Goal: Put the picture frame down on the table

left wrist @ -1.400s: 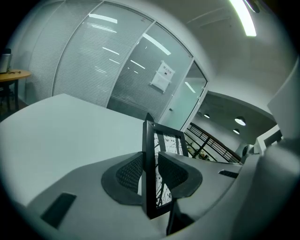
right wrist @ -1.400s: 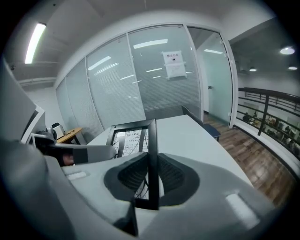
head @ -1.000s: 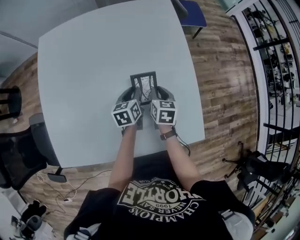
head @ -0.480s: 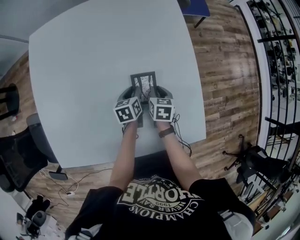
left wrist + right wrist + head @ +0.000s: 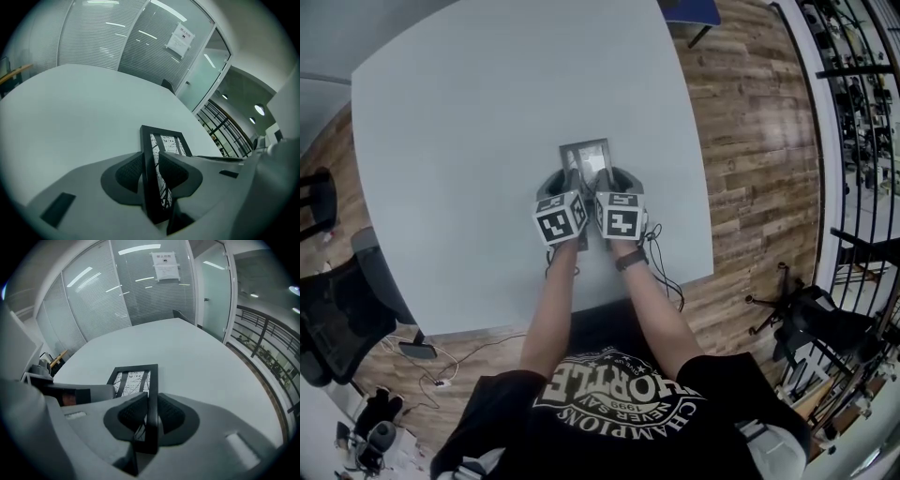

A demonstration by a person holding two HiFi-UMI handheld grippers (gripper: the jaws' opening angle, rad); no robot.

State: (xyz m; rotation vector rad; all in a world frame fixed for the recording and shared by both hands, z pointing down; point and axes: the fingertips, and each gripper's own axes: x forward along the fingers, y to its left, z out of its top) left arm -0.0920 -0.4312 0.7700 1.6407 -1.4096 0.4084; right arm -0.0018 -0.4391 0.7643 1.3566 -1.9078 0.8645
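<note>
The black picture frame (image 5: 587,157) hangs between your two claws, print facing up toward you, over the pale surface (image 5: 469,141) and closer to your edge than the far one. Your left claw (image 5: 150,171) is clamped on the frame's left rail, a pad on either side of it. Your right claw (image 5: 152,414) pinches the right rail the same way. The marker cubes (image 5: 560,217) ride side by side, almost touching. Whether the frame's far edge meets the surface can't be told.
</note>
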